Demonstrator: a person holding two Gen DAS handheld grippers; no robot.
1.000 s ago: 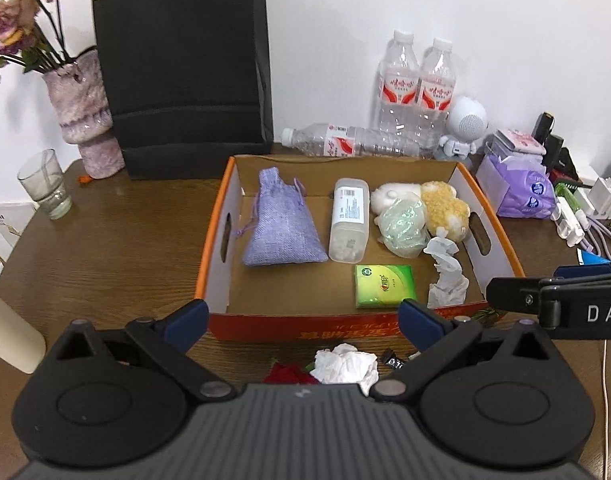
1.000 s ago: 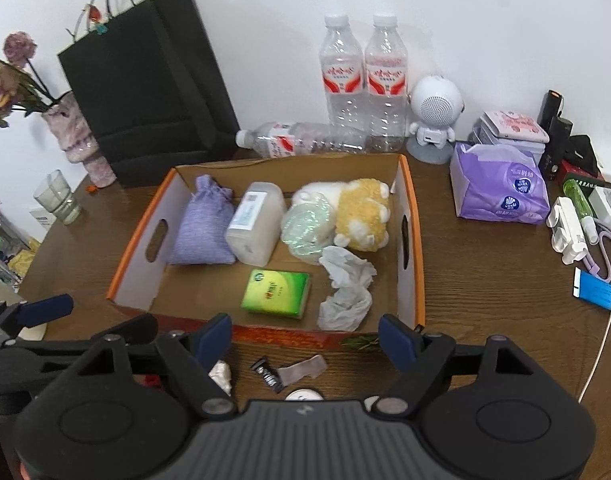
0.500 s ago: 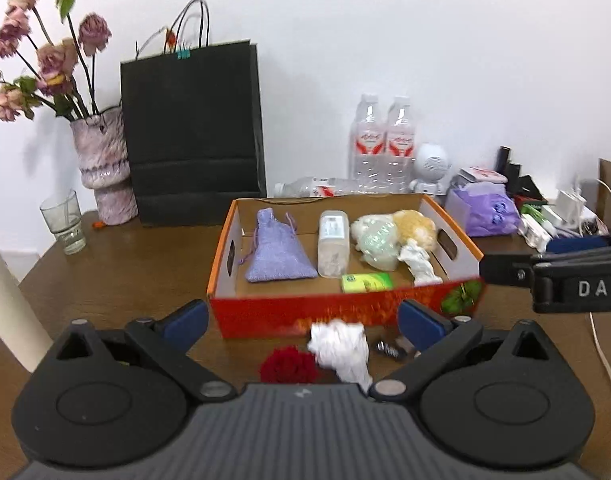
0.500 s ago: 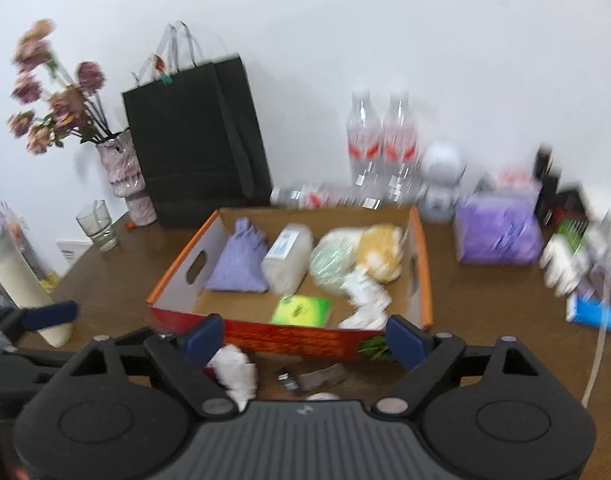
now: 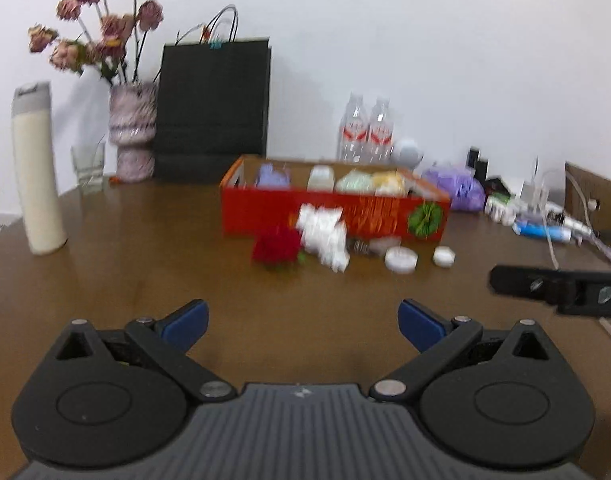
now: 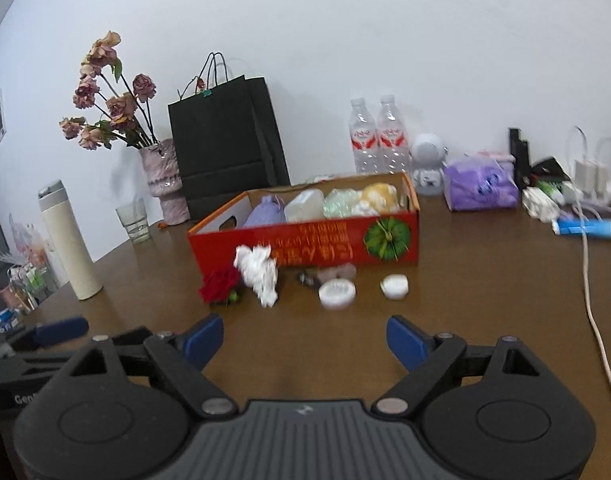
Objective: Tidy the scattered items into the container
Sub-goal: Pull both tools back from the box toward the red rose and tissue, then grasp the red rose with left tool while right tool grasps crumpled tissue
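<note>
A red and orange cardboard box [image 5: 333,216] [image 6: 305,240] stands mid-table and holds a lilac pouch [image 6: 265,210], a white bottle, a green wad and a yellow plush. On the table in front of it lie a red rose [image 5: 275,246] [image 6: 220,285], a crumpled white tissue [image 5: 323,234] [image 6: 259,270], a small dark item [image 6: 325,274] and two white round lids [image 5: 401,258] [image 6: 336,293]. My left gripper [image 5: 301,318] and right gripper [image 6: 305,340] are both open and empty, held low well short of these items.
A cream flask [image 5: 37,172], a glass [image 5: 87,164], a vase of dried roses [image 5: 131,132] and a black paper bag [image 5: 213,108] stand at the left and back. Water bottles [image 6: 379,140], a purple pack [image 6: 479,186], chargers and a cable [image 6: 593,300] crowd the right.
Both grippers have drawn back from the box and dropped lower. The view has gone from looking down into the box to seeing its front side, with the loose items farther off.
</note>
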